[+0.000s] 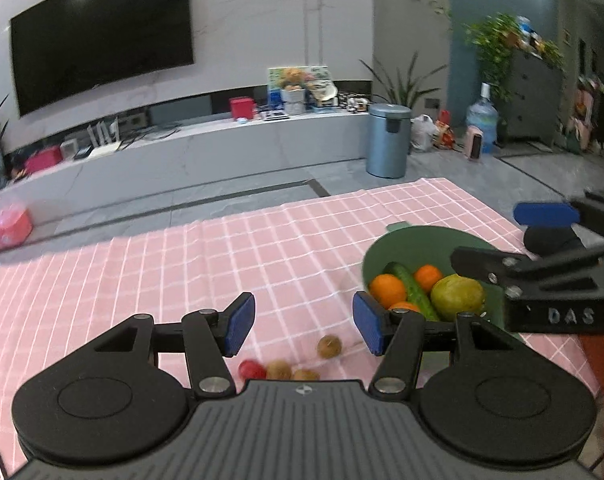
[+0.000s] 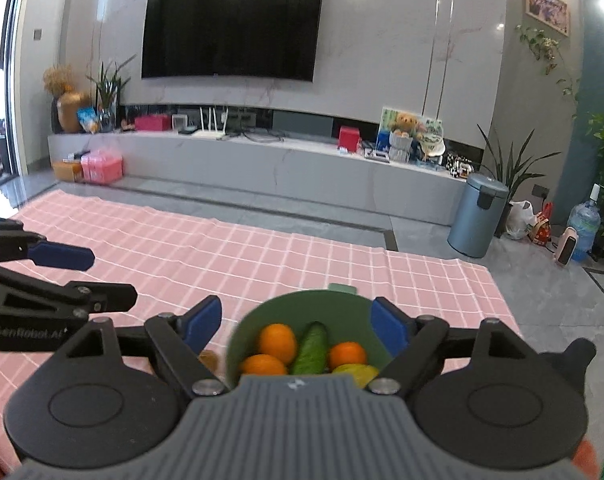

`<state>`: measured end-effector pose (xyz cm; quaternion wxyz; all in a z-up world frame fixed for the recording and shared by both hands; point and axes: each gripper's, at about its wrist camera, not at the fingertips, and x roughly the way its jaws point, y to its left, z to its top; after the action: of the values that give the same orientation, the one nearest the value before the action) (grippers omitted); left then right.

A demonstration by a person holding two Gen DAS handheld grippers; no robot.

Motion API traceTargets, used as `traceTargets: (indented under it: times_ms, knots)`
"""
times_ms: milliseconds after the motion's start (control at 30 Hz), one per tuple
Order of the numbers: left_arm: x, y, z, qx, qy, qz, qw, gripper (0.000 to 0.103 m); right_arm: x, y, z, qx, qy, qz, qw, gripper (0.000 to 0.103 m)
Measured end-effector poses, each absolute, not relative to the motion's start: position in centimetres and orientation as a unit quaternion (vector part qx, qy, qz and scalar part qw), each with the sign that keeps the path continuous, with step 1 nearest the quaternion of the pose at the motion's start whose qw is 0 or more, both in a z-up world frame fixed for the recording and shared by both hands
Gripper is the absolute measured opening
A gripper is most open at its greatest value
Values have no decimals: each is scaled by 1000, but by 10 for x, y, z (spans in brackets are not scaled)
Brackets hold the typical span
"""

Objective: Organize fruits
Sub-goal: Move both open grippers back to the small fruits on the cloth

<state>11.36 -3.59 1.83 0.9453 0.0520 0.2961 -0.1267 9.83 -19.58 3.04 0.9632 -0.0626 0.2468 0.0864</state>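
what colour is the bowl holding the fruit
Green; the bowl shows best in the right wrist view.

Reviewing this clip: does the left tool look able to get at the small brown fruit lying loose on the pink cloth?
Probably yes. The left tool is open and the small brown fruit lies on the cloth just below its gap, nothing between them.

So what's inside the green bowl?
The green bowl holds three oranges, a cucumber and a yellow-green fruit. Anything underneath them is covered.
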Motion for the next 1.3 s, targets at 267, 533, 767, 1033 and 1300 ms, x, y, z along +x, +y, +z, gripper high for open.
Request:
traceTargets:
  times_ms: [267, 533, 767, 1033, 1300]
  knots:
    - [93, 3, -1, 7, 306, -106, 946, 67, 61, -159, 4, -58, 229, 77, 969, 79]
    - [83, 25, -27, -16, 314, -105, 944, 67, 51, -127, -35, -65, 275, 101, 954, 73]
    - [89, 32, -47, -31, 330, -101, 938, 62, 66, -119, -58, -78, 303, 98, 945, 54]
    - [117, 32, -63, -26, 345, -109, 932, 45, 95, -107, -78, -70, 323, 109, 937, 37]
    - [154, 43, -84, -60, 371, -125, 918, 45, 122, -85, -92, -99, 321, 136, 932, 29]
